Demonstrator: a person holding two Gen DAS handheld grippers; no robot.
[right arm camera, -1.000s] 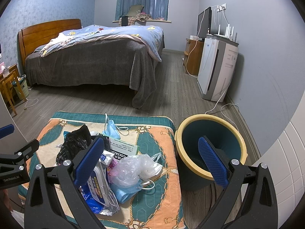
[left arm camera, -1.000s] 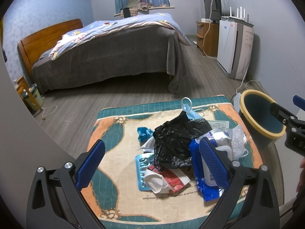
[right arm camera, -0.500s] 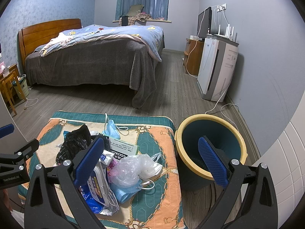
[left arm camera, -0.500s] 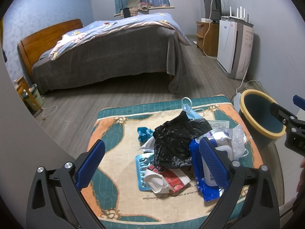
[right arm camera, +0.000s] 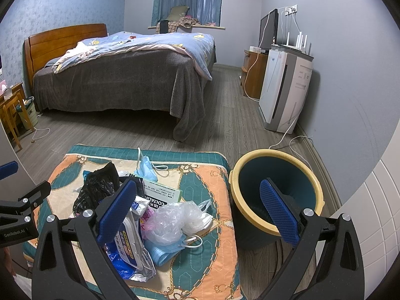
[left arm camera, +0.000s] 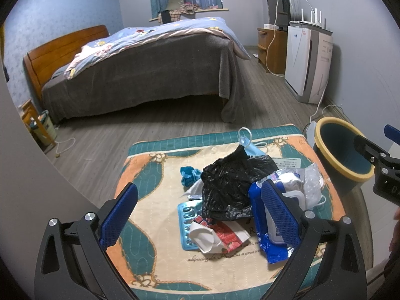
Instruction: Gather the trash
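Observation:
A pile of trash lies on a patterned mat (left arm camera: 150, 172): a crumpled black plastic bag (left arm camera: 232, 182), a blue wet-wipe pack (left arm camera: 265, 227), a blister pack (left arm camera: 186, 221), a red-and-white wrapper (left arm camera: 217, 233), a clear plastic bag (right arm camera: 172, 218) and blue face masks (right arm camera: 147, 167). A teal bin with a yellow rim (right arm camera: 275, 195) stands on the floor right of the mat. My left gripper (left arm camera: 197, 215) is open and empty above the pile's near side. My right gripper (right arm camera: 197, 212) is open and empty, spanning the mat's right edge and the bin.
A bed (left arm camera: 140, 70) with a grey cover stands beyond the mat across the wood floor. A white air purifier (right arm camera: 285, 92) and a wooden TV cabinet (right arm camera: 252, 72) line the right wall, with cables (right arm camera: 295, 142) trailing on the floor near the bin.

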